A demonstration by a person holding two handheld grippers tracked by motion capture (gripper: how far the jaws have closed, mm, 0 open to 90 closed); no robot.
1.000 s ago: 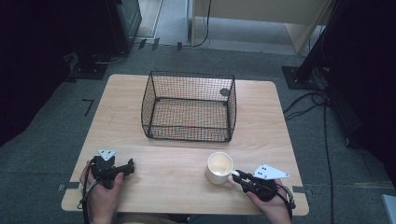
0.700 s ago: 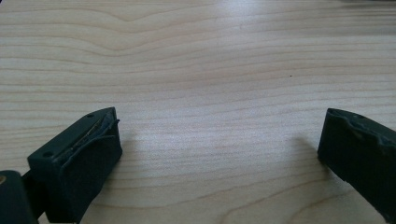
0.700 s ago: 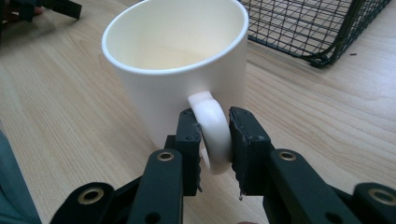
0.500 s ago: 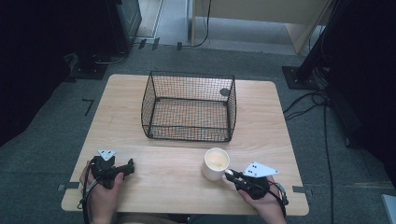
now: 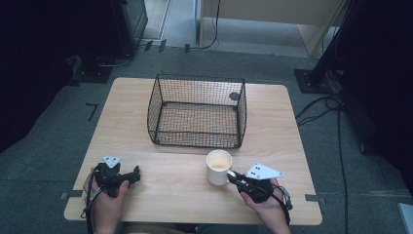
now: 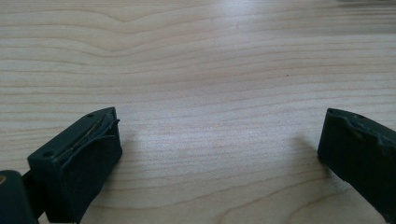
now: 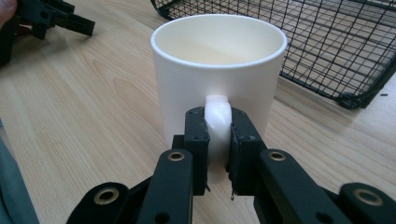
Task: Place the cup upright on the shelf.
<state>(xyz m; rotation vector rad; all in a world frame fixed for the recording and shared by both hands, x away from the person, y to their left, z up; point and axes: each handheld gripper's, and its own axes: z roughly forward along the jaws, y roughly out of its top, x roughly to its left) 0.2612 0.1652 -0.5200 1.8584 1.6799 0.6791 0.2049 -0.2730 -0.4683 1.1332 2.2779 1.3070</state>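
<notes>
One mug (image 5: pixel 218 166) clamped by right gripper (image 5: pixel 235 177), basket (image 5: pixel 197 111) just beyond

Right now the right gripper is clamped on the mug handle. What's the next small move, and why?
Probably lift the mug straight up a little. The right gripper is shut on its handle, the mug stands upright on the table, and the wire basket just beyond has walls to clear.

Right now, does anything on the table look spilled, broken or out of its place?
Nothing stands out. The white mug stands upright on the table, nothing spilled around it, with the right gripper shut on its handle. The wire basket sits level behind it. The left gripper rests open over bare wood.
</notes>
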